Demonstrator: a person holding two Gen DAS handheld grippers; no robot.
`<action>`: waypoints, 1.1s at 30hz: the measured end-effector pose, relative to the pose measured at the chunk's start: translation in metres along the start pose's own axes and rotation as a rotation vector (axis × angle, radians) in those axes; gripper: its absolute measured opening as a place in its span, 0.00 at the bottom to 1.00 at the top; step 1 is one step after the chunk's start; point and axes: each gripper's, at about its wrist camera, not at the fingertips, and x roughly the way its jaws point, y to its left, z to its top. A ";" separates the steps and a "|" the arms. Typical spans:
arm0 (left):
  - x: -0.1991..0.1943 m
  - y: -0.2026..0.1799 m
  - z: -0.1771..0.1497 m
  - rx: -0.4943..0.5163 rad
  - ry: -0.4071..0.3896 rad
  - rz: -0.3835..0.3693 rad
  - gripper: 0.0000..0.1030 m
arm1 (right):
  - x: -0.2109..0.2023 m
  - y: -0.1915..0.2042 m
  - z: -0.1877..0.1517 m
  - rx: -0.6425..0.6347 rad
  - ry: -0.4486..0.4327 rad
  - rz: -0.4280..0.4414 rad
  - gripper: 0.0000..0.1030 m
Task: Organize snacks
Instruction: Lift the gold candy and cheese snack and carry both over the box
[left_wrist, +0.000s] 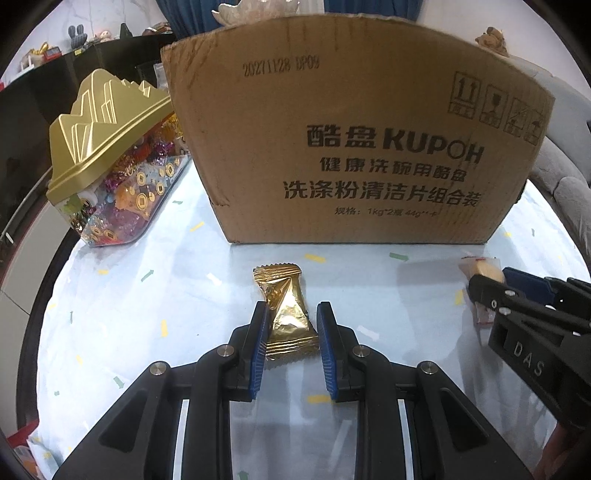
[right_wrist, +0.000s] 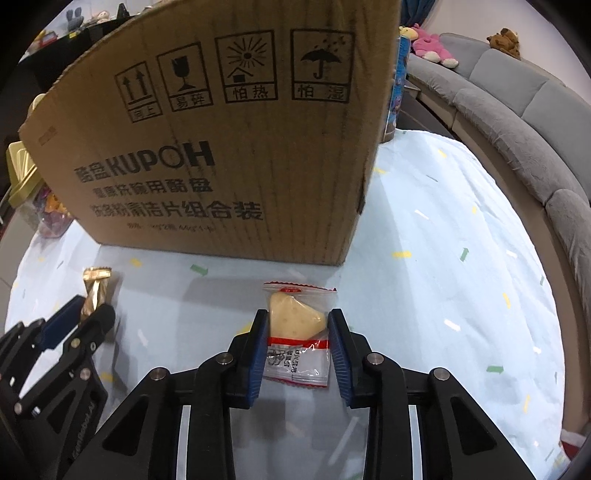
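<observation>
Lifting both snacks over the cardboard box (left_wrist: 351, 122) rim at upper centre is best done slowly, since the gold-foil candy (left_wrist: 286, 314) is pinched by the left gripper (left_wrist: 291, 314) and the clear-wrapped pastry (right_wrist: 295, 325) is clamped at lower centre by the right gripper (right_wrist: 297, 321).

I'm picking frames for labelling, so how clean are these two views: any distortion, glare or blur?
Left wrist view: fisheye bows the cardboard box, foil glints on the gold snack packet, focus crisp. Right wrist view: same bowing, box print sharp above and smeared on its lowest lines; the clear-wrapped snack is readable, and the left gripper edge is slightly soft.
</observation>
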 end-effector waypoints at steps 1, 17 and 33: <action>-0.002 -0.001 0.000 0.001 -0.002 -0.001 0.26 | -0.003 0.000 -0.001 -0.001 -0.001 0.000 0.32; -0.065 0.008 0.009 0.016 -0.063 -0.013 0.26 | -0.085 0.006 0.001 -0.035 -0.099 0.021 0.32; -0.128 0.015 0.023 0.013 -0.145 -0.014 0.26 | -0.144 0.004 0.011 -0.058 -0.190 0.051 0.32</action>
